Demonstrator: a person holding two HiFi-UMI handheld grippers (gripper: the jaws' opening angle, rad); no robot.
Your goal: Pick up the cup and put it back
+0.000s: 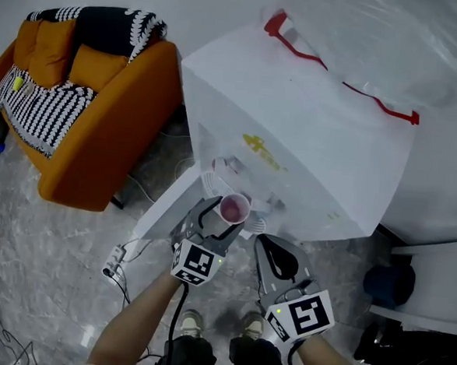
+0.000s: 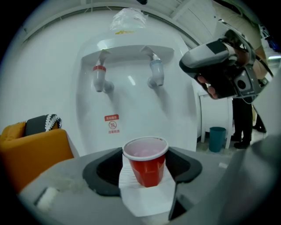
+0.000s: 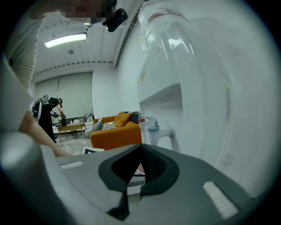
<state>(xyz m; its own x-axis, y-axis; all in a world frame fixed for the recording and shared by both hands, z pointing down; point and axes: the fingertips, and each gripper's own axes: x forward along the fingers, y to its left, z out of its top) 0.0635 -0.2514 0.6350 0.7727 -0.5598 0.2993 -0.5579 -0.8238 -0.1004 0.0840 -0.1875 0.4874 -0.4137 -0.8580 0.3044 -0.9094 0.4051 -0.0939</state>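
While spread wide, grips the red plastic cup [image 2: 145, 160] at both sides of its rim with the left gripper [image 1: 230, 215]. Holds it upright on the white drip tray [image 2: 147, 200], near the white water dispenser [image 2: 131, 110], below its 2 spouts: red-banded tap [image 2: 99, 77] left, blue-banded tap [image 2: 154, 72] right. Right gripper [image 3: 140, 149]: off to the right, jaws pressed together, empty.

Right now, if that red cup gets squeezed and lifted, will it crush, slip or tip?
The red cup looks like thin plastic, so a hard squeeze would probably dent it. Its pale inside appears empty, so it is likely very light. It tapers to a narrow base, so it may tip easily, or slide down between the left gripper's jaws.
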